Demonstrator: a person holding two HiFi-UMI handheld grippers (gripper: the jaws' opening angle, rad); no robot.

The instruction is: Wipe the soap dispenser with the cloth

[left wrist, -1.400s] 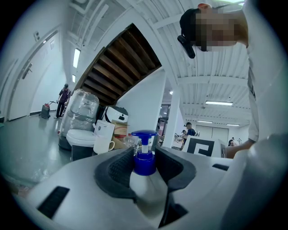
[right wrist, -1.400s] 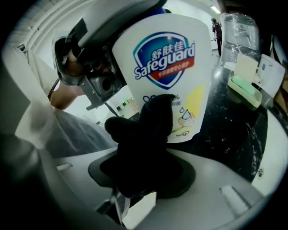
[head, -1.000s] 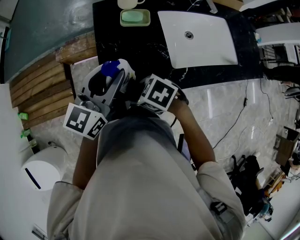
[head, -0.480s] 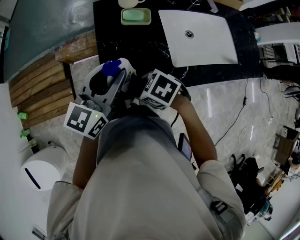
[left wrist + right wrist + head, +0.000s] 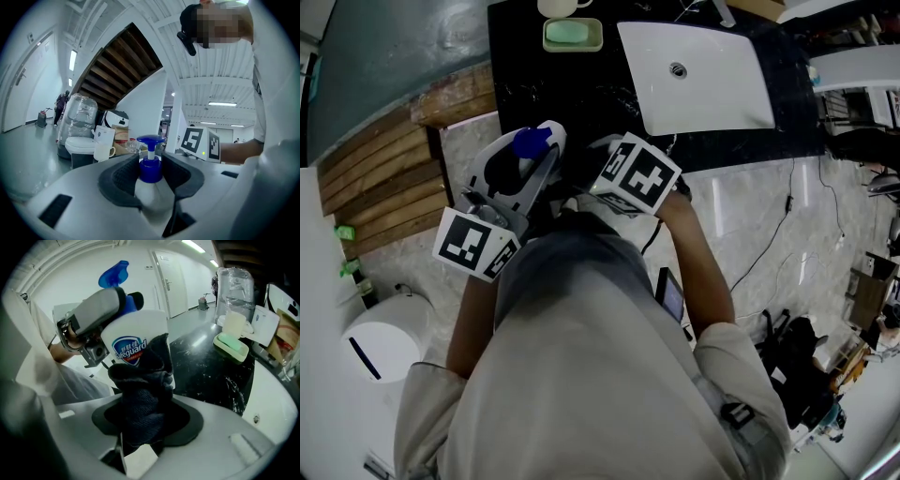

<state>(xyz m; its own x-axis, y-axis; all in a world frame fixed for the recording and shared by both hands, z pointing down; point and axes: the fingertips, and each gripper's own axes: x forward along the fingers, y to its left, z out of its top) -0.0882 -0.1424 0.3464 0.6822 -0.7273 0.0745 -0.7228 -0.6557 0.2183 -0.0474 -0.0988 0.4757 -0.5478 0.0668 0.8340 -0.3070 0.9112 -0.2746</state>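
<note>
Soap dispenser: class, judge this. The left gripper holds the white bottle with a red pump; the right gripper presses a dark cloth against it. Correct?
No: the pump on the soap dispenser is blue, not red; the left gripper view shows it. The rest is right.

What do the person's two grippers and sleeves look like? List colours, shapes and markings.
The left gripper and right gripper have pale grey moulded bodies with dark grey curved pads. Each carries a white cube printed with black square markers. The person wears a light grey shirt with short sleeves.
</note>
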